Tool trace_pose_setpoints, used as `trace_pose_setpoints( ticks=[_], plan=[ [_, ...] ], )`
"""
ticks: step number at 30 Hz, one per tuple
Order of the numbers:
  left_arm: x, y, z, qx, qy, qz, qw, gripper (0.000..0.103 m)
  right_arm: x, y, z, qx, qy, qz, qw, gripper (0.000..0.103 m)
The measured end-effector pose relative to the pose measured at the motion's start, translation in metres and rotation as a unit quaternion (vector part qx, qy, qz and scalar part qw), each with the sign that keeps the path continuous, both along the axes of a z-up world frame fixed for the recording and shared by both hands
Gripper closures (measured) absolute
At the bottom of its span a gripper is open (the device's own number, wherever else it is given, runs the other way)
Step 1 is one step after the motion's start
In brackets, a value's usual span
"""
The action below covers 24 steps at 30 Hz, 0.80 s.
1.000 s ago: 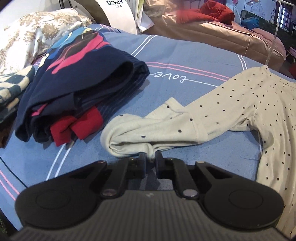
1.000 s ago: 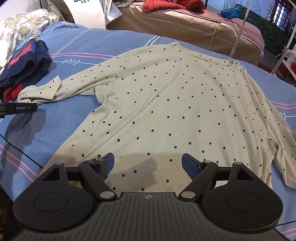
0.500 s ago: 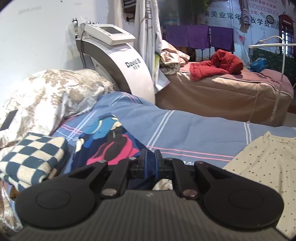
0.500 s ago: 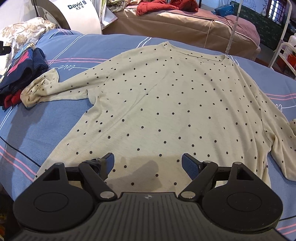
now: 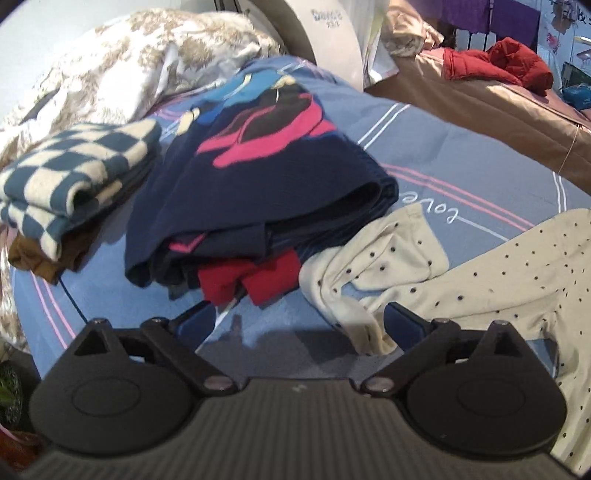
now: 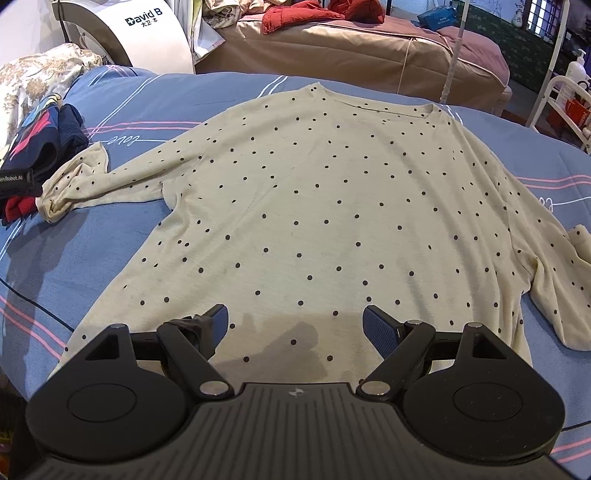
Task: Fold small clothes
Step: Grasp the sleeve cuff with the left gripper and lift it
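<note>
A cream long-sleeved shirt with black dots (image 6: pixel 332 206) lies spread flat on the blue bedsheet (image 6: pixel 74 258). Its left sleeve (image 5: pixel 406 266) runs out toward a crumpled cuff (image 5: pixel 347 314). My left gripper (image 5: pixel 299 325) hovers low over the sheet and its jaws are opening wide. The cuff lies loose just inside the right finger (image 5: pixel 402 325), and neither pad presses on it. My right gripper (image 6: pixel 297 326) stands open over the shirt's bottom hem, with flat cloth below it and nothing between its fingers.
A folded navy garment with a pink print (image 5: pixel 266 177) lies beside the cuff, with red cloth (image 5: pixel 251 280) under it. To its left is a checkered folded pile (image 5: pixel 74 177) and a floral quilt (image 5: pixel 129 62). A white machine (image 6: pixel 147 33) and a brown bed (image 6: pixel 369 48) stand behind.
The left gripper was shut on the cuff, tipped up toward the room, then came back down with its jaws wide and the cuff loose. The right gripper stayed open over the hem.
</note>
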State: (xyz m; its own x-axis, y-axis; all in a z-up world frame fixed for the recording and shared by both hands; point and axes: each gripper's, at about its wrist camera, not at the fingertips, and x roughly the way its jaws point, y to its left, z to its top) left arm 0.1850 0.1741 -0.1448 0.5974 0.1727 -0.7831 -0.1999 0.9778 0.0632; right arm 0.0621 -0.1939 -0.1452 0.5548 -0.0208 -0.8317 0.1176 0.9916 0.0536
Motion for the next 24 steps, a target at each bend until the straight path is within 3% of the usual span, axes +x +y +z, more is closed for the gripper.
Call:
trace_pose_setpoints(
  ticks=[3, 5, 6, 8, 9, 11, 15, 24],
  plan=[
    [0.007, -0.006, -0.021, -0.011, 0.023, -0.018, 0.9995, 0.014, 0.0, 0.002, -0.001, 0.0, 0.001, 0.001, 1.0, 0.0],
    [0.008, -0.013, -0.028, -0.016, 0.03, -0.037, 0.9987, 0.046, -0.001, 0.002, -0.002, -0.001, 0.003, 0.003, 1.0, 0.0],
    [0.008, -0.019, -0.03, -0.015, 0.03, -0.049, 0.9982, 0.053, -0.001, 0.002, -0.003, 0.0, 0.004, 0.002, 1.0, 0.0],
    [0.006, -0.028, -0.026, -0.014, 0.024, -0.07, 0.9972, 0.085, -0.001, 0.001, -0.004, 0.0, 0.005, 0.001, 1.0, 0.0],
    [0.005, -0.032, -0.024, -0.019, 0.026, -0.076, 0.9966, 0.089, -0.002, 0.0, -0.005, 0.0, 0.005, -0.001, 1.0, 0.0],
    [0.003, -0.041, -0.017, -0.023, 0.016, -0.089, 0.9956, 0.091, -0.003, -0.002, -0.007, 0.0, 0.001, -0.006, 1.0, 0.0],
    [-0.006, -0.067, 0.003, 0.009, -0.016, -0.124, 0.9921, 0.091, -0.004, -0.004, -0.012, 0.0, -0.002, -0.002, 1.0, 0.0],
    [-0.016, -0.117, 0.047, 0.038, -0.067, -0.188, 0.9791, 0.091, -0.009, -0.005, -0.05, -0.012, 0.023, 0.003, 1.0, 0.0]
  ],
)
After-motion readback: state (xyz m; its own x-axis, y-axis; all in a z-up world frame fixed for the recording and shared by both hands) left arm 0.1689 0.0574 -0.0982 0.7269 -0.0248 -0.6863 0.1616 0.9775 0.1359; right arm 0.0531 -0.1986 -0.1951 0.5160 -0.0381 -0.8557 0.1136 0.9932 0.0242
